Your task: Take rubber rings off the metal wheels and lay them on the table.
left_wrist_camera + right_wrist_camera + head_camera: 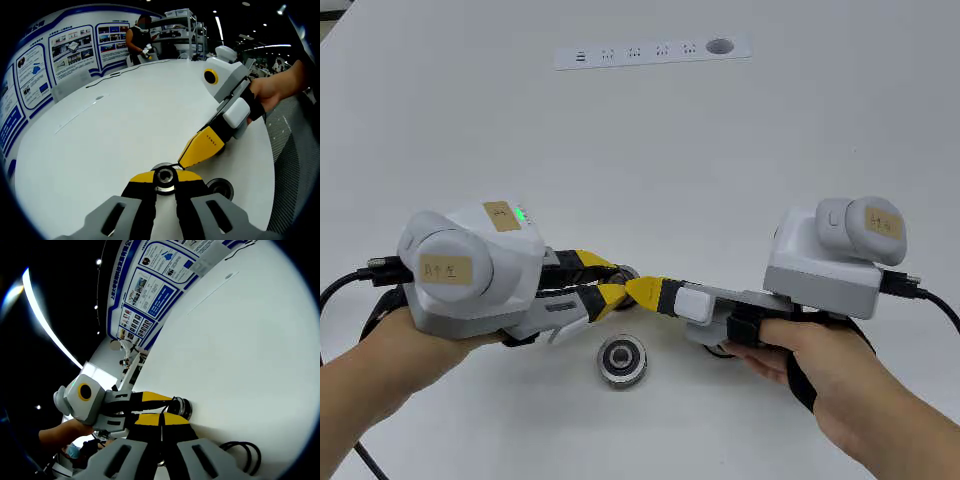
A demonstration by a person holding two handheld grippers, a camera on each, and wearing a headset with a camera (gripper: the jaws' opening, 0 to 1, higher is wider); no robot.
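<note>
The left gripper point(605, 280) was clamped on a metal wheel point(165, 178), held just above the white table point(770, 140). The right gripper point(162, 419) had its jaws pressed together, tips touching that wheel's rim; whether they pinched rubber, I cannot tell. A second wheel point(622, 360) lay near below them, black rings point(243, 454) lay beside the right gripper, and a power strip point(655, 50) lay well apart.

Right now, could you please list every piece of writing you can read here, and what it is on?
None reads clearly.
Tan labels on left hand-held gripper: handwriting, blurred.
Tan label on right hand-held gripper: blurred.
Strip marks: too small.
Wall posters: too small.
</note>
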